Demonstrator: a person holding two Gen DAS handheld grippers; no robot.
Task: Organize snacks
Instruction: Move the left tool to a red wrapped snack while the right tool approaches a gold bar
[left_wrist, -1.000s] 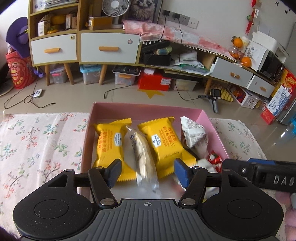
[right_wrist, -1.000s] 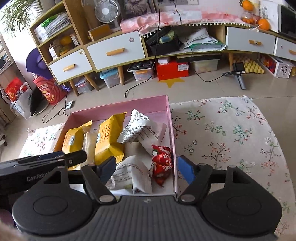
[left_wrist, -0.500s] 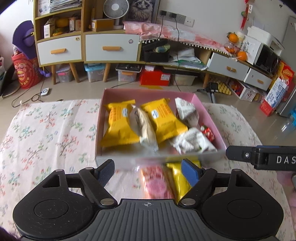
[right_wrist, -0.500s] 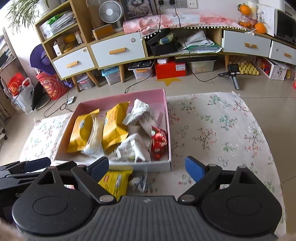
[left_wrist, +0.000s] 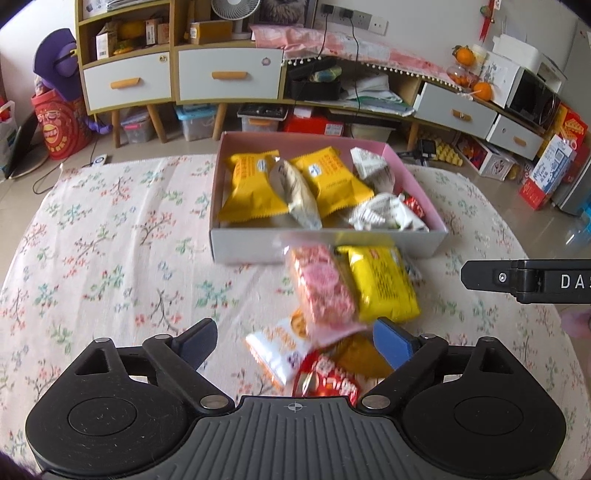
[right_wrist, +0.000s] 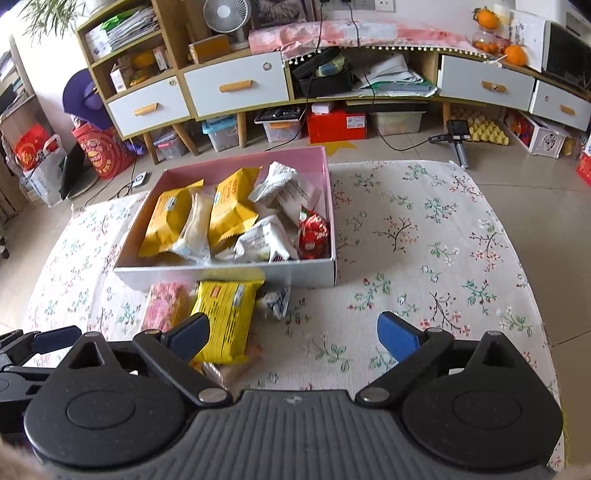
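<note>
Snacks in crinkly foil wrappers fill the pink cardboard box (left_wrist: 413, 177) on the floral cloth; a yellow pack (left_wrist: 384, 282) and pink pack (left_wrist: 325, 291) lie loose outside its near wall, between the left tool's (left_wrist: 295, 341) just-widened, empty jaws. The right tool (right_wrist: 291, 334) likewise gapes empty.

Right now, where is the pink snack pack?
In the left wrist view, the pink snack pack lies on the floral cloth, outside the pink box's near wall, left of the yellow pack.

Open floral cloth (right_wrist: 424, 236) is left free right of the pink box (right_wrist: 332, 206); loose packets (right_wrist: 225, 314) crowd its near side.
</note>
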